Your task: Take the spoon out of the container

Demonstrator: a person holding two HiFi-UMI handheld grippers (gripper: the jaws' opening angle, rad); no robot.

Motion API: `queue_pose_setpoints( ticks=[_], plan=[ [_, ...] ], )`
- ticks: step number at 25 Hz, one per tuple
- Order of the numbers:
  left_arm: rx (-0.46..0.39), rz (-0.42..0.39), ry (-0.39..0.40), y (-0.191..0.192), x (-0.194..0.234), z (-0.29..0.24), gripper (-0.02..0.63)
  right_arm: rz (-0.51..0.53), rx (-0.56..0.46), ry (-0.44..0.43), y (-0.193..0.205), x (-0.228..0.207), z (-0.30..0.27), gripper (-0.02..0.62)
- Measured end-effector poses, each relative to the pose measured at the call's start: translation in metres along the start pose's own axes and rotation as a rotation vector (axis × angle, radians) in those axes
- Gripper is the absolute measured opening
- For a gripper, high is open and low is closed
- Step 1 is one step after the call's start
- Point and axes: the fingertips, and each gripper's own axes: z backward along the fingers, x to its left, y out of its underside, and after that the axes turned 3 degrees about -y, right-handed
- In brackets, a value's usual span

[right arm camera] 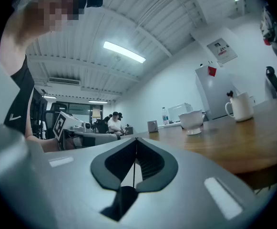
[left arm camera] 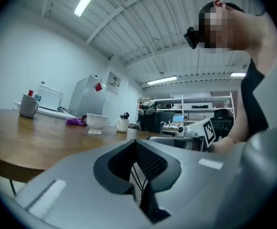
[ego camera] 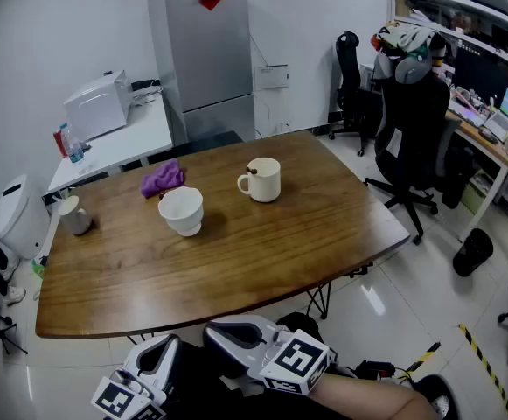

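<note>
A cream mug (ego camera: 263, 180) stands on the wooden table (ego camera: 236, 261), right of centre toward the far side. The dark end of a spoon (ego camera: 248, 171) sticks out over its rim. The mug also shows far off in the left gripper view (left arm camera: 122, 124) and in the right gripper view (right arm camera: 241, 107). Both grippers hang below the table's near edge, well short of the mug. My left gripper (ego camera: 160, 350) (left arm camera: 137, 143) is shut and empty. My right gripper (ego camera: 220, 332) (right arm camera: 136, 140) is shut too, with nothing between its jaws.
A white footed bowl (ego camera: 182, 210) sits left of the mug, with a purple cloth (ego camera: 163, 178) behind it. A grey cup (ego camera: 77, 218) stands at the table's far left. Beyond are a white side table (ego camera: 118, 143), a grey cabinet (ego camera: 208, 55) and black office chairs (ego camera: 415, 134).
</note>
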Motion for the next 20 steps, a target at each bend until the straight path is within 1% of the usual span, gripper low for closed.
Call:
queue_pose_setpoints(
  ticks=[5,10,15,20],
  plan=[
    [0.002,-0.038,0.043,-0.017,-0.012,-0.029,0.012,0.038,-0.008,0.033,-0.021,-0.018,0.011,0.003],
    [0.018,-0.068,0.053,-0.031,-0.011,-0.057,0.012,0.077,-0.032,0.092,-0.043,-0.041,0.027,0.005],
    [0.016,-0.062,0.078,-0.045,-0.015,-0.085,0.012,0.102,-0.025,0.152,-0.057,-0.07,0.045,0.006],
    [0.026,-0.055,0.114,-0.046,-0.023,-0.109,0.012,0.11,-0.023,0.199,-0.063,-0.093,0.06,0.009]
  ],
)
